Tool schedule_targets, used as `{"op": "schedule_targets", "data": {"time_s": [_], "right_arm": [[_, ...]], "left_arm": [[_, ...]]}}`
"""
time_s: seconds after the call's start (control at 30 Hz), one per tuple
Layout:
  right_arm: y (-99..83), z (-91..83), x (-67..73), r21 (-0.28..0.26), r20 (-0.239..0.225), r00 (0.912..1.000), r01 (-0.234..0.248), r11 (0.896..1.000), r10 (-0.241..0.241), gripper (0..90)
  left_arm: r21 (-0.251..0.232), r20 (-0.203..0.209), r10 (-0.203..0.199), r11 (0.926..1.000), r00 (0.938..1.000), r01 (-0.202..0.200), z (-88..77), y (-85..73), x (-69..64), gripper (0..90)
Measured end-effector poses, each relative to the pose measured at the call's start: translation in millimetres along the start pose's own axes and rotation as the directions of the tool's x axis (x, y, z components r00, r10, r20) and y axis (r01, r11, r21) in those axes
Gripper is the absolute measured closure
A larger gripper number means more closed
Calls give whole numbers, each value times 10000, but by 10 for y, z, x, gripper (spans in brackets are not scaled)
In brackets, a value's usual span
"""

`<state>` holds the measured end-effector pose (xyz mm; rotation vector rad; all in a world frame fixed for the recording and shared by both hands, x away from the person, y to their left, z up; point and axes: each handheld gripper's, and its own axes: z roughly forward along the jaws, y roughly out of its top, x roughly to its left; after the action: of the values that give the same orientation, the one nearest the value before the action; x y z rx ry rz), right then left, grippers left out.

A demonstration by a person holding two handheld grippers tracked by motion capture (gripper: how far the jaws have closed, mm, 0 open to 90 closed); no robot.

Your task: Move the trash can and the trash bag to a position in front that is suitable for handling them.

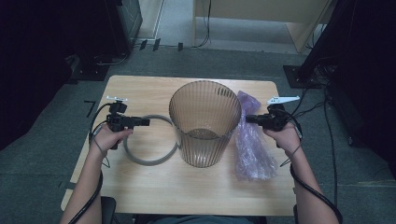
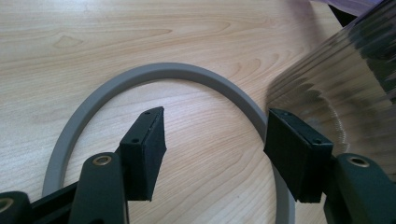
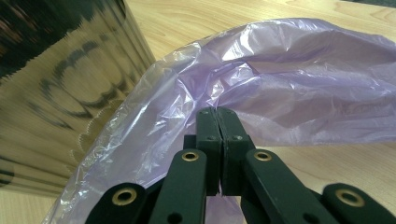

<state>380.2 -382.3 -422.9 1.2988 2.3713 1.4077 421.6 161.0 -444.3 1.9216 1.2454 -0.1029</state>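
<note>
Each hand-held gripper is matte black: the left hand-held gripper (image 1: 145,122) at centre left of the frame, the right hand-held gripper (image 1: 246,119) at centre right. Each carries a pale three-cornered plate on top and trails a black cable along a bare forearm. Brass rivets pin the linkages, and small screws dot the pads (image 2: 144,149).

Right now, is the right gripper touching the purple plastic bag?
Touching. In the right gripper view the right gripper has its jaws shut together on a fold of the purple plastic bag, and the film is pulled up from the table beside the ribbed bin.
</note>
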Motion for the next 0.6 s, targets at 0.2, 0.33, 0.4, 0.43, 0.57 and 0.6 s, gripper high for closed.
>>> {"op": "schedule_targets", "data": {"time_s": [0.2,0.33,0.4,0.43,0.57,0.6], "right_arm": [[12,-53,15,-142,68,10000,-71,9999,72,900],[30,-75,22,-239,33,10000,-52,9997,53,899],[51,-92,22,-230,6,10000,-59,9997,59,900],[59,-98,23,-223,3,10000,-25,9997,25,899],[109,-148,45,-47,142,9999,30,10000,-30,900],[118,-155,48,-33,148,9999,22,10000,-21,899]], "left_arm": [[55,113,-62,10000,9999,62,5,40,-68,375],[-34,120,1,10000,9999,-1,-1,106,-122,376],[-18,248,65,10000,9997,-64,0,141,-158,375],[-7,252,133,9999,9996,-133,2,151,-172,374],[-23,402,186,9998,9990,-186,5,196,-217,374],[33,423,173,9998,9990,-174,4,206,-228,374]]}}
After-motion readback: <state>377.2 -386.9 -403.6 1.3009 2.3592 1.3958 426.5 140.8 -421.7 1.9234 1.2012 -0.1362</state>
